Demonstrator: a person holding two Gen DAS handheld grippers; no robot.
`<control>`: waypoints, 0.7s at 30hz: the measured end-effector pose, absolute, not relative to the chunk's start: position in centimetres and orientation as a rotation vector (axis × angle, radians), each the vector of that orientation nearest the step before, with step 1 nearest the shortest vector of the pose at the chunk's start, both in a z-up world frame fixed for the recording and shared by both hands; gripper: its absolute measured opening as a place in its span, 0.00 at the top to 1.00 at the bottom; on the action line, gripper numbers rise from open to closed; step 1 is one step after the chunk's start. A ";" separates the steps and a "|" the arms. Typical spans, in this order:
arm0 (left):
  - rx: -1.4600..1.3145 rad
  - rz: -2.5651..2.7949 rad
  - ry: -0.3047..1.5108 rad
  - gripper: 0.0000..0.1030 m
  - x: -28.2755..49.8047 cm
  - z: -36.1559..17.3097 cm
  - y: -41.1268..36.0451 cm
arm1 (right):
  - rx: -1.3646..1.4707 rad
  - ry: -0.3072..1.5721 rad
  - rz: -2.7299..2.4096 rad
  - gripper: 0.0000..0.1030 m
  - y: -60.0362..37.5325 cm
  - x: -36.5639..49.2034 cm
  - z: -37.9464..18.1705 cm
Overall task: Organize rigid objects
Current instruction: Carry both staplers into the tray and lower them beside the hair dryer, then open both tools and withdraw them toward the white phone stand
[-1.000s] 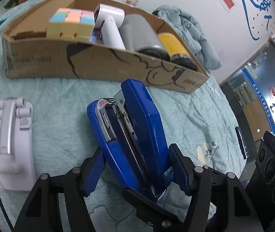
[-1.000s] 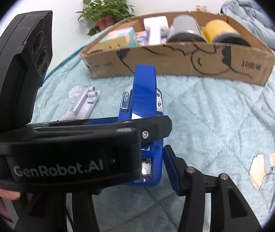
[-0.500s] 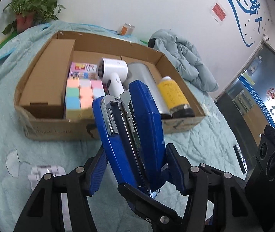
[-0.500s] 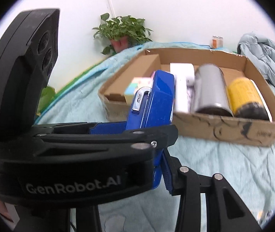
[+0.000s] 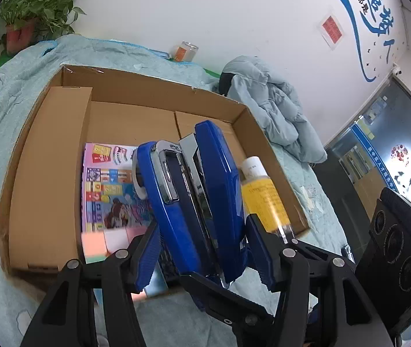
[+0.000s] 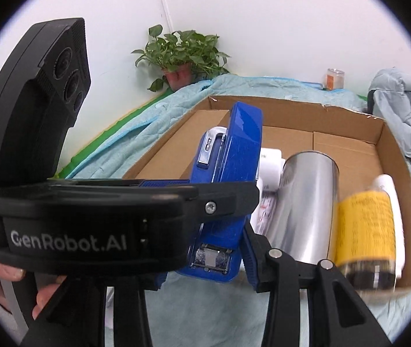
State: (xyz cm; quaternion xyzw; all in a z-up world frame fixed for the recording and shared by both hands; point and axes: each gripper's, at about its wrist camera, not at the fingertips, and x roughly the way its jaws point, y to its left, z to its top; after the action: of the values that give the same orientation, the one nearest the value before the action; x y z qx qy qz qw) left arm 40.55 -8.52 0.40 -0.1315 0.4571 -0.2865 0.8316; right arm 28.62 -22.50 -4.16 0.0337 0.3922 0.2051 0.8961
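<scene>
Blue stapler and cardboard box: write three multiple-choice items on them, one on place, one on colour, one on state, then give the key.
1. Where is the blue metal-and-plastic stapler?
A. Lying on the quilt
B. Held up over the open brown cardboard box
C. Beside the potted plant

2. What colour is the label on the bottle lying in the box?
A. Yellow
B. Red
C. Green

3. How do the left tongs stand?
A. Wide open, empty
B. Shut on the stapler
C. Shut on the shiny steel cylinder

Key: 1 B, the box interior shows behind and below the stapler. 2 A, the right wrist view shows a yellow band. 3 B, both blue pads press the stapler's sides.
</scene>
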 end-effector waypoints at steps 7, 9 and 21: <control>-0.214 -0.507 0.953 0.39 42.6 -0.1 -8.5 | 0.070 0.814 0.402 0.50 -22.5 31.0 -4.9; -0.199 -0.487 0.915 0.30 41.8 0.5 -7.9 | 0.050 0.775 0.413 0.35 -22.4 29.7 -4.5; -0.048 -0.339 0.764 0.08 32.5 -0.1 -5.2 | 0.083 0.740 0.234 0.23 -24.9 23.1 -6.4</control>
State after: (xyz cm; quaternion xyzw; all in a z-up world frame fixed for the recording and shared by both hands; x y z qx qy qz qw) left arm 32.54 -5.24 -0.11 -0.0233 0.3710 -0.1644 0.9137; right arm 23.09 -24.87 -6.37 0.0403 0.3607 0.1139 0.9248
